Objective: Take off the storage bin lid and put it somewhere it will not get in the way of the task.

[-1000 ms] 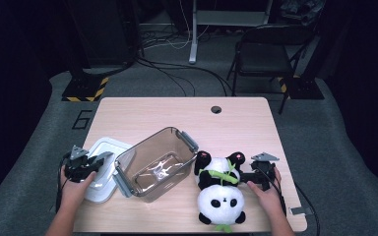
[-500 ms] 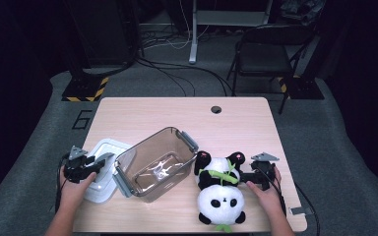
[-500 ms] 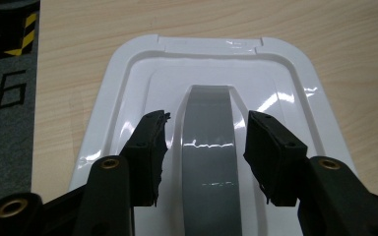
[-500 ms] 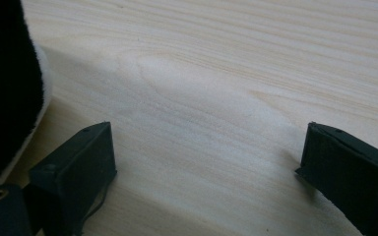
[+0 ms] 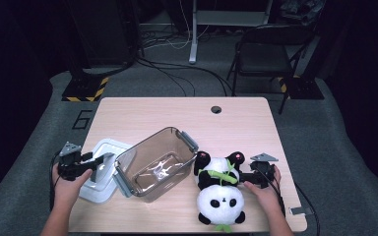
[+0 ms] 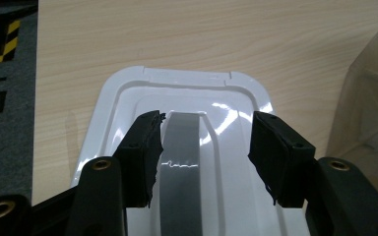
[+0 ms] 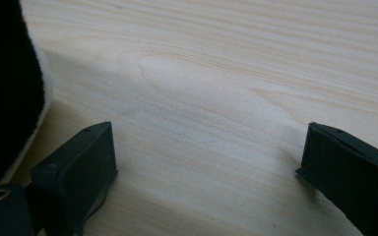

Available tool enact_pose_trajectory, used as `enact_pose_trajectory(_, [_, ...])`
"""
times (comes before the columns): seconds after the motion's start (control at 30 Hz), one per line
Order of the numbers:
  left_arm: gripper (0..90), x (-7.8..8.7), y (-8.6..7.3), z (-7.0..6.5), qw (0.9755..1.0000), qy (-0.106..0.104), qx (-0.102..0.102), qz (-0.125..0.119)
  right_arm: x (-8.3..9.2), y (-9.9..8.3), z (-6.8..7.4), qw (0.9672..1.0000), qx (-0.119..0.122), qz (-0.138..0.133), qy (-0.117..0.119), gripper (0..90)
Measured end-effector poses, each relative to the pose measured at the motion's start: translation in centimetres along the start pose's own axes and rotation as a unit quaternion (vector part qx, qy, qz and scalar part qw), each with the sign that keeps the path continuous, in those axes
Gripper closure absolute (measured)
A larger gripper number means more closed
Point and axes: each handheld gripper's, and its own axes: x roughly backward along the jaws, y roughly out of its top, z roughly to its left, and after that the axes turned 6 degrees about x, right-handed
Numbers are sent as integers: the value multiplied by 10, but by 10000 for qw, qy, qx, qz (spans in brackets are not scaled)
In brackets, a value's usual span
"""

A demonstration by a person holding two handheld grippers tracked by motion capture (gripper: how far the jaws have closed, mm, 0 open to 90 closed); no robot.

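Nearest my side of the light wooden bench (image 5: 142,110), the black-and-white plush panda with a green bamboo sprig (image 5: 220,196) lies on its back by the front right edge, head toward me. My right claw (image 5: 248,178) sits just beside its flank at bench level; in the right gripper view the jaws stand wide with bare wood between them and the panda's black fur (image 7: 7,88) at the frame's left, so nothing is gripped there, and I cannot tell whether the near jaw brushes the fur. At the front left, my left claw (image 6: 204,147) hangs over the glossy white rectangular plastic lid with a grey centre strip (image 6: 177,162). Against the earlier high views, its jaws have just been opening: they now stand part-spread, the left one at the strip's edge and the right one apart from it, neither pressing on the lid, and the claw has lifted a little. The lid rests flat on the bench, touching or just beside the near corner of the clear smoky-brown plastic storage box with grey latches (image 5: 155,164), which stands open and holds no toy. I judge the lid has been set down and released, so the box is ready for loading. The panda still waits outside it, to the box's right. Farther off, the bench is bare save a round cable port (image 5: 216,109); beyond stand a dark folding chair (image 5: 263,54) and loose floor cables (image 5: 177,78).
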Motion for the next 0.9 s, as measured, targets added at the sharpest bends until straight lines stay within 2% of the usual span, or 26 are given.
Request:
enact_pose_trajectory(0.1, [457, 5, 7, -6, 10000, -11, -47, -65, 1, -1, 1, 10000, 22, -45, -7, 105])
enact_pose_trajectory(0.13, [457, 8, 16, -9, 9999, -10, -36, -116, 1, -1, 1, 10000, 32, -75, 3, 124])
enact_pose_trajectory(0.2, [442, 8, 20, -10, 9999, -56, -11, -155, 2, -1, 1, 9999, 71, -103, -5, 149])
enact_pose_trajectory(0.23, [436, 7, 29, -15, 9999, -156, -31, -31, 2, -1, 1, 9999, 84, -91, -8, 165])
enact_pose_trajectory(0.27, [435, 7, 29, -15, 9999, -156, -31, -31, 2, -1, 1, 9999, 84, -91, -8, 165])
enact_pose_trajectory(0.3, [435, 7, 32, -17, 9998, -187, -94, 54, 3, -1, 2, 9999, 76, -105, 14, 208])
enact_pose_trajectory(0.33, [435, 6, 34, -20, 9997, -215, -99, 97, 6, 0, 3, 9999, 97, -118, 50, 302])
enact_pose_trajectory(0.4, [435, 5, 36, -23, 9995, -258, -147, 87, 6, 0, 4, 9998, 122, -124, 63, 320])
enact_pose_trajectory(0.47, [436, 6, 36, -23, 9995, -291, -96, -65, 8, 2, 6, 9996, 260, -74, 24, 407])
enact_pose_trajectory(0.5, [439, 7, 34, -22, 9994, -335, -71, -68, 10, 4, 6, 9994, 349, -79, -17, 435])
enact_pose_trajectory(0.63, [445, 8, 32, -19, 9993, -362, -81, -49, 20, 9, 6, 9990, 433, -134, 43, 482])
enact_pose_trajectory(0.67, [448, 7, 30, -19, 9992, -380, -53, -81, 29, 13, 7, 9986, 504, -121, 56, 477])
enact_pose_trajectory(0.73, [448, 6, 29, -18, 9991, -406, -78, 41, 33, 14, 9, 9988, 475, -140, 30, 470])
enact_pose_trajectory(0.77, [450, 6, 29, -19, 9992, -389, -121, 44, 41, 15, 8, 9981, 593, -117, 116, 461])
enact_pose_trajectory(0.9, [450, 7, 29, -21, 9991, -373, -177, 86, 51, 15, 6, 9987, 439, -134, 201, 484])
